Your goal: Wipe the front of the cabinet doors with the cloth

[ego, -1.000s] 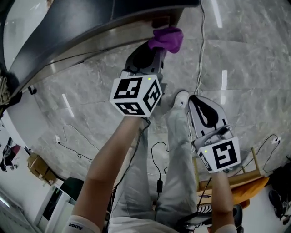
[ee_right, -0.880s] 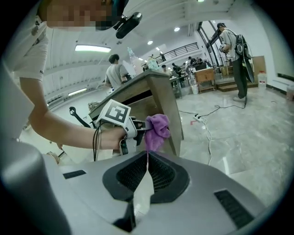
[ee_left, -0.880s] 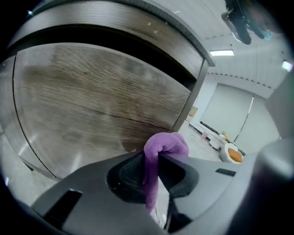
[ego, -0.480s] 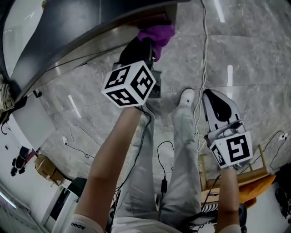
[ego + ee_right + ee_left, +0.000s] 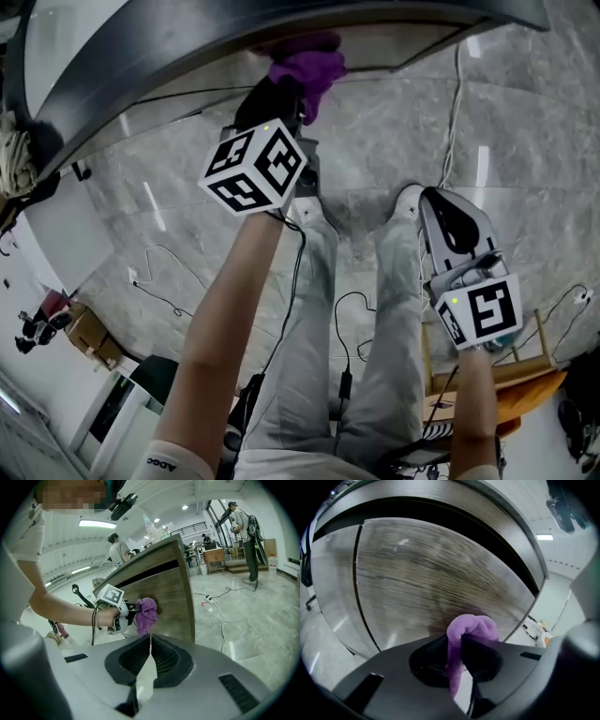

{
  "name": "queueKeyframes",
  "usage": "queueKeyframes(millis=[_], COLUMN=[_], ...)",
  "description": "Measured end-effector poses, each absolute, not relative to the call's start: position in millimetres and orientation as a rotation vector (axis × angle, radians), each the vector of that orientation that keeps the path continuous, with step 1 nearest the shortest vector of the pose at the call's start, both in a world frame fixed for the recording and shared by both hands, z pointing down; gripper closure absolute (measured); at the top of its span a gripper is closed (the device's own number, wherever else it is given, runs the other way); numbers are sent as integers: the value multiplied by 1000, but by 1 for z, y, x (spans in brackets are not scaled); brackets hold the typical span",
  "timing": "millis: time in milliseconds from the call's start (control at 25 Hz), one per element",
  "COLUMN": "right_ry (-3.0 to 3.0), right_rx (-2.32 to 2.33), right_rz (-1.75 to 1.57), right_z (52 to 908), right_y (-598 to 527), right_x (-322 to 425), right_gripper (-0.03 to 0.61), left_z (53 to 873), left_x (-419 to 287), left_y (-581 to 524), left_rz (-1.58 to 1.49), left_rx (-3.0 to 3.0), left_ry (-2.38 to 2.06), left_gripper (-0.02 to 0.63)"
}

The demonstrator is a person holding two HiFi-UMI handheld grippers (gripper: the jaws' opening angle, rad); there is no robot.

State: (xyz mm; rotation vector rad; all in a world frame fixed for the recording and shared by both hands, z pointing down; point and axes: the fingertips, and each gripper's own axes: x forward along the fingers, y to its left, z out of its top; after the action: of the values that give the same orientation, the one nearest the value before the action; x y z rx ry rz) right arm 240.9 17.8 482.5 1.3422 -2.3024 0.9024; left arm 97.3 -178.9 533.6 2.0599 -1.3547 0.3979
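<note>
My left gripper [image 5: 281,92] is shut on a purple cloth [image 5: 306,66] and holds it against the wood-grain cabinet door [image 5: 440,569]. In the left gripper view the cloth [image 5: 469,629] bulges out between the jaws, right at the door face. A vertical seam [image 5: 360,578] between two doors runs to its left. The right gripper view shows the left gripper [image 5: 123,612] pushing the cloth [image 5: 148,613] onto the cabinet front [image 5: 168,592], close to its right corner. My right gripper [image 5: 439,208] hangs low at the right, away from the cabinet, shut with nothing in it.
A dark countertop [image 5: 141,66] overhangs the cabinet. Cables [image 5: 457,94] trail over the grey marble floor, with a power strip [image 5: 209,602] near the cabinet corner. A wooden stool [image 5: 506,375] stands at the lower right. The person's legs [image 5: 319,356] are below. People stand in the background [image 5: 241,522].
The left gripper has carried the cloth leftward along the cabinet front, still pressed to it. The right gripper stays shut and has drifted slightly right.
</note>
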Motion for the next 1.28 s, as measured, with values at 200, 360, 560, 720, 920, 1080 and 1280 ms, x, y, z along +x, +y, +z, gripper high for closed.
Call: queueKeyframes(millis=[200,360,560,720,920,1080,1280], right_ry=[-2303,-2296,-2301,-2312,-2331,-2341,-2342], right_rx=[1320,1337,1363,1365,1326,1293,1269], right_rz=[883,875,876,881,874,876,876], right_z=[480,478,477,476,475,474,475], right_y=[16,10,2,-5,-5,-1,4], right_x=[206,183,157,144,142,156,196], right_gripper=[549,549,549,549,549,549,549], left_z=[532,529,528,527,523,527,552], left_x=[39,6,-36,-65,-81,-64,10], left_y=[-186,-190,-195,-198,-192,-168,-124], left_rz=[423,428,445,450,414,429,521], left_rx=[2056,2056,2038,2007,1951,1940,1976], left_ry=[-1396,-1408,-1445,-1497,-1572,-1580,-1465], left_gripper=[554,554,554,554,554,554,554])
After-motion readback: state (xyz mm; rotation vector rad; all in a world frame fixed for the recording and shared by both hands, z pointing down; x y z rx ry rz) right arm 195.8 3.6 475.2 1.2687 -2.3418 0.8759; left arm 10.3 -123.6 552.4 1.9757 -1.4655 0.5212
